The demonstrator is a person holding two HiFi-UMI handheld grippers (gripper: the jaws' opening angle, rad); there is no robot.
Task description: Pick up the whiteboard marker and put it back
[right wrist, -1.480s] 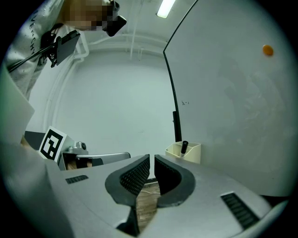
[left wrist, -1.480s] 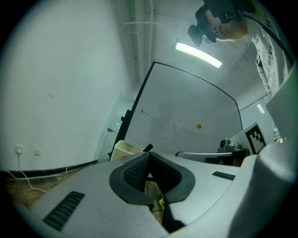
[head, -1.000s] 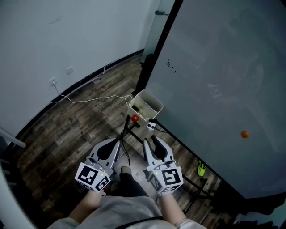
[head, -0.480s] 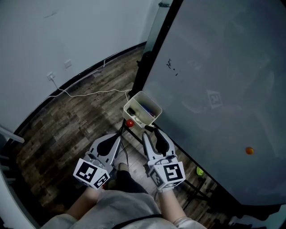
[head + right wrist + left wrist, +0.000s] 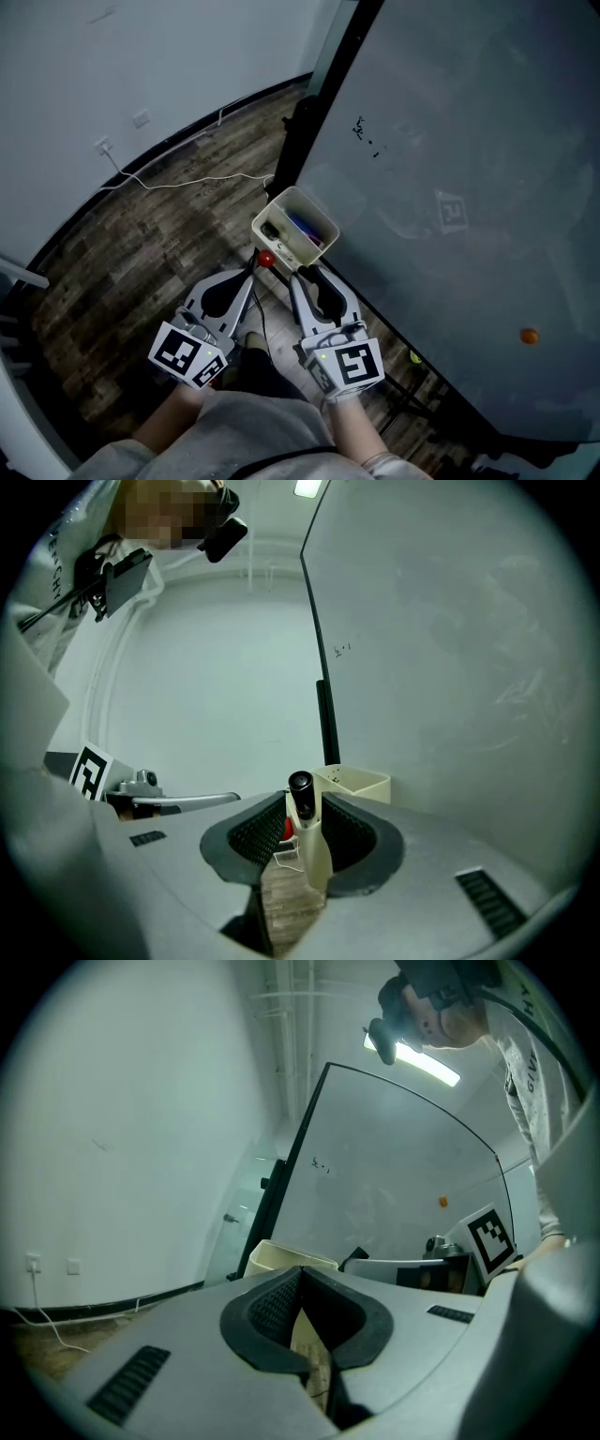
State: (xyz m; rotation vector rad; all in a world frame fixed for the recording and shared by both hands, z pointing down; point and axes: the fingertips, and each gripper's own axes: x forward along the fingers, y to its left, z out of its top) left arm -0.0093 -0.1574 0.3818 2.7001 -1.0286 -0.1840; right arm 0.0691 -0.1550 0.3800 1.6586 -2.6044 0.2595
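Observation:
The whiteboard marker (image 5: 303,810), cream with a black cap, stands upright between the tips of my right gripper (image 5: 302,803). Both pads touch it, and the jaws have just been closing on it. In the head view my right gripper (image 5: 302,275) points at the cream box (image 5: 281,217) fixed to the whiteboard's lower edge, just short of it. The box (image 5: 361,782) holds a blue marker (image 5: 305,227). My left gripper (image 5: 249,272) lies beside the right one. Its pads meet at the tips (image 5: 298,1274) with nothing between them.
The whiteboard (image 5: 450,187) fills the right side, with an orange magnet (image 5: 530,335) on it. A red knob (image 5: 266,260) sits under the box on the black stand. A white cable (image 5: 187,180) crosses the wood floor along the wall.
Both grippers have moved forward towards the cream box, which now lies closer to their tips. The marker stays in the right jaws.

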